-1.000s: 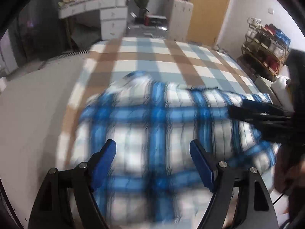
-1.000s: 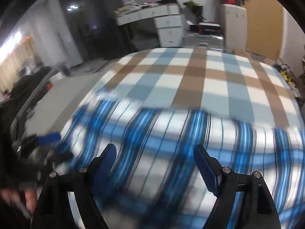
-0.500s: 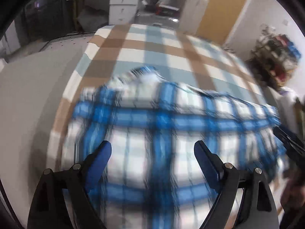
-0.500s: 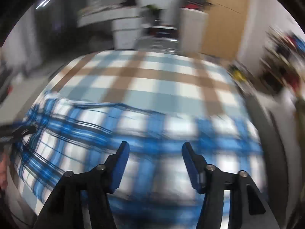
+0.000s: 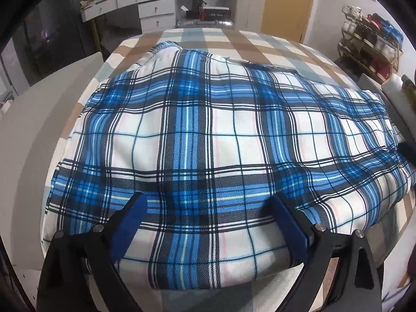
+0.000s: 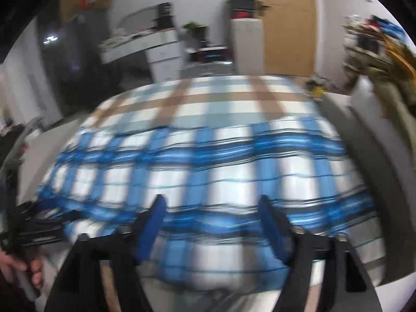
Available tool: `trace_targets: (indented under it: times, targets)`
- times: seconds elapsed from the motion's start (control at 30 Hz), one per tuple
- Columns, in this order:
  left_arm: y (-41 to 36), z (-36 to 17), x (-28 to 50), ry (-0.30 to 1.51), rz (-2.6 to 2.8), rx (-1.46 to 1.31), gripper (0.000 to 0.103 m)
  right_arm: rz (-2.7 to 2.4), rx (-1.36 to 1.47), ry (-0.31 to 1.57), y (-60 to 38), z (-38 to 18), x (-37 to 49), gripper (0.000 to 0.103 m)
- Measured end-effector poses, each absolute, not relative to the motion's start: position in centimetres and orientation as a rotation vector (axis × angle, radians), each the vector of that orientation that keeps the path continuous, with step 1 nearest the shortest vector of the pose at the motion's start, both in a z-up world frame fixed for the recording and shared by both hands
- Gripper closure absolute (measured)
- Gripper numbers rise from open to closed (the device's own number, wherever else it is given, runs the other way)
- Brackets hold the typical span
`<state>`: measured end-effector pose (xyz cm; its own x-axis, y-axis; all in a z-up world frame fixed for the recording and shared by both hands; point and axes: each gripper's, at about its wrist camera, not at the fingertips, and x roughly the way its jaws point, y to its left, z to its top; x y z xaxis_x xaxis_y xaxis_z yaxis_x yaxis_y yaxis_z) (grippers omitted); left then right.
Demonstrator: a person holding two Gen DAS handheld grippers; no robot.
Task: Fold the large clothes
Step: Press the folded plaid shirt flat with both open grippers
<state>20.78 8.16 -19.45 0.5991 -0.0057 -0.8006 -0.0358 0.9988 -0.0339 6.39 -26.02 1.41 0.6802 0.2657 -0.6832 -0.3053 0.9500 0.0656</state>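
The bed point(image 5: 273, 44) in its tan-and-grey check cover is filling both views, and the blue plaid shirt point(image 5: 208, 135) is lying spread across its near half, sharp from the left wrist but smeared with blur from the right. The left gripper point(image 5: 208, 208) is hovering over the shirt's near edge, jaws opening wide with nothing pinched, while the right gripper point(image 6: 210, 208) is also opening over the cloth, empty. Only the right view is catching a hand point(image 6: 18, 267) at its lower left.
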Motion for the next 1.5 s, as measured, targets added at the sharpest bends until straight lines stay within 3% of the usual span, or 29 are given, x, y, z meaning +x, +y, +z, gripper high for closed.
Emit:
trace_targets:
  times: [0.13, 0.23, 0.37, 0.47, 0.53, 0.63, 0.77, 0.87, 0.97, 1.0, 1.13, 1.27, 1.3, 1.5]
  targets:
    - [8.1, -19.1, 20.1, 0.904, 0.016, -0.044, 0.007, 0.293, -0.166, 0.856, -22.0, -2.9, 7.6, 0.024]
    - [8.5, -19.9, 20.4, 0.899, 0.015, -0.046, 0.004, 0.296, -0.192, 0.839, -19.9, -1.2, 8.3, 0.029]
    - [9.0, -20.5, 21.4, 0.883, 0.010, -0.042, 0.002, 0.401, -0.156, 0.764, -17.9, 1.4, 6.8, 0.029]
    - [9.1, -20.7, 21.3, 0.874, 0.008, -0.035, 0.001, 0.403, -0.256, 0.882, -15.5, -3.3, 7.9, 0.029]
    - [8.9, -20.8, 20.9, 0.867, 0.008, -0.031, 0.001, 0.397, -0.288, 0.823, -15.1, -4.9, 8.1, 0.028]
    - [8.9, -21.1, 20.9, 0.863, 0.005, -0.030, 0.001, 0.399, -0.230, 0.868, -15.6, -5.9, 9.3, 0.036]
    - [8.9, -21.3, 20.7, 0.853, 0.007, -0.030, 0.001, 0.257, -0.221, 0.768, -19.5, -6.5, 10.2, 0.033]
    - [8.8, -21.3, 20.6, 0.845, 0.010, -0.030, 0.001, 0.159, -0.141, 0.898, -23.7, -10.5, 13.7, 0.027]
    - [8.8, -21.3, 20.6, 0.844, 0.010, -0.028, 0.001, 0.215, 0.071, 0.990, -25.8, -11.4, 16.0, 0.030]
    - [8.8, -21.2, 20.6, 0.848, 0.010, -0.028, 0.001, 0.223, 0.080, 0.971, -25.7, -11.2, 16.2, 0.034]
    - [8.7, -21.0, 20.6, 0.850, 0.008, -0.024, 0.001, 0.124, -0.024, 0.776, -25.5, -10.7, 16.7, 0.024]
    - [8.7, -20.9, 20.7, 0.852, 0.008, -0.022, 0.001, 0.015, -0.114, 0.961, -26.3, -18.0, 21.7, 0.023]
    - [8.7, -20.9, 20.7, 0.852, 0.008, -0.021, 0.001, 0.028, -0.064, 0.922, -26.7, -18.4, 22.1, 0.025]
    - [8.7, -20.8, 20.6, 0.851, 0.007, -0.019, 0.001, 0.097, -0.082, 0.784, -23.5, -15.5, 28.5, 0.026]
